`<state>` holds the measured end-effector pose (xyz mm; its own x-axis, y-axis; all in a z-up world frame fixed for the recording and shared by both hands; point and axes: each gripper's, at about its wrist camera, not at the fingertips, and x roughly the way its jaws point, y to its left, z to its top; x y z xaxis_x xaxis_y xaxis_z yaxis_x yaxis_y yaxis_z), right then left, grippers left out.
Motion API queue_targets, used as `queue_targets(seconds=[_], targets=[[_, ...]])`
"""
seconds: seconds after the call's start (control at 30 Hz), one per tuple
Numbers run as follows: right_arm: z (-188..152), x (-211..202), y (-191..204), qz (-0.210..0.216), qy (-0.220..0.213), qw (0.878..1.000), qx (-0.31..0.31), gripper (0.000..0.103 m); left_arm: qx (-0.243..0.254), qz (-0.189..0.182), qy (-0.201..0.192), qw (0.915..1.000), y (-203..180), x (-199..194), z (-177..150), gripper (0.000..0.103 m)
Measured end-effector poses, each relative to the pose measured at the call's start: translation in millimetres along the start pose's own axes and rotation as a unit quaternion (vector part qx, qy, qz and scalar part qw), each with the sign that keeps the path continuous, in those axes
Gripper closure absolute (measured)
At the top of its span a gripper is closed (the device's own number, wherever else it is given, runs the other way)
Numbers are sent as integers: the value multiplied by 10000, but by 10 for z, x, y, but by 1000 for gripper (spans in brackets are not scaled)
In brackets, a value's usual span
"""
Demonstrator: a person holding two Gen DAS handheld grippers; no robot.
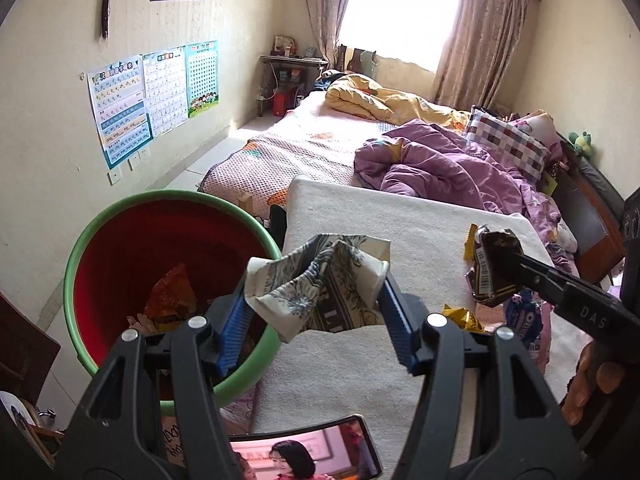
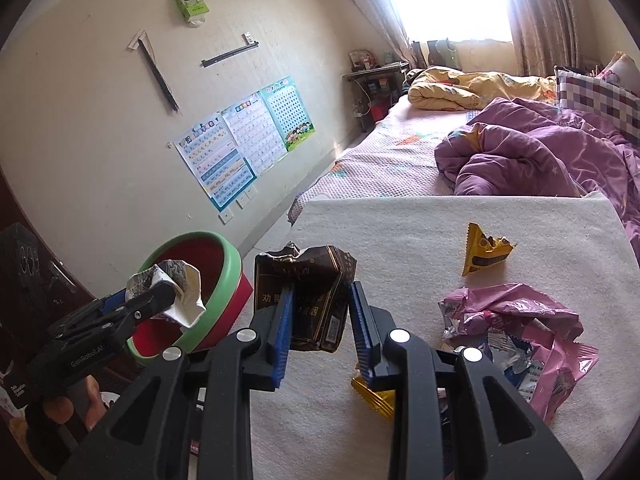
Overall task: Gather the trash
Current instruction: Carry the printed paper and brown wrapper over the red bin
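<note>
Two tools, both loaded: the left tool [image 1: 316, 300] pinches a crumpled patterned carton [image 1: 320, 280] by the bin's rim, the right tool [image 2: 320, 320] clamps a dark wrapper [image 2: 308, 292] above the counter [image 2: 400, 220]. Red bin [image 1: 132, 248] at nine o'clock — dropping comes next, once each load hangs over the opening.

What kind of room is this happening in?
Most likely a lived-in home bedroom: a bed with a rumpled purple quilt and a checked pillow, children's learning charts taped to the wall, and a curtained window.
</note>
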<state>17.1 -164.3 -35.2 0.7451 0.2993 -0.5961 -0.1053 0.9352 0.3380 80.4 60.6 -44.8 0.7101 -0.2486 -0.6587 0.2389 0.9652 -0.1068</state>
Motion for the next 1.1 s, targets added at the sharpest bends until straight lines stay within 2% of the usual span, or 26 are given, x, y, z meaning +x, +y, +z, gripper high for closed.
queue_targets(seconds=[0.4,1.1], targets=[[-26,110,265,29,72,9999,-76,76,-188,252,-110,9994,487,-104,49,45],[-10,254,790,139,38,9997,-214,75,-210,301,-109,9993,872,-193,11,45]])
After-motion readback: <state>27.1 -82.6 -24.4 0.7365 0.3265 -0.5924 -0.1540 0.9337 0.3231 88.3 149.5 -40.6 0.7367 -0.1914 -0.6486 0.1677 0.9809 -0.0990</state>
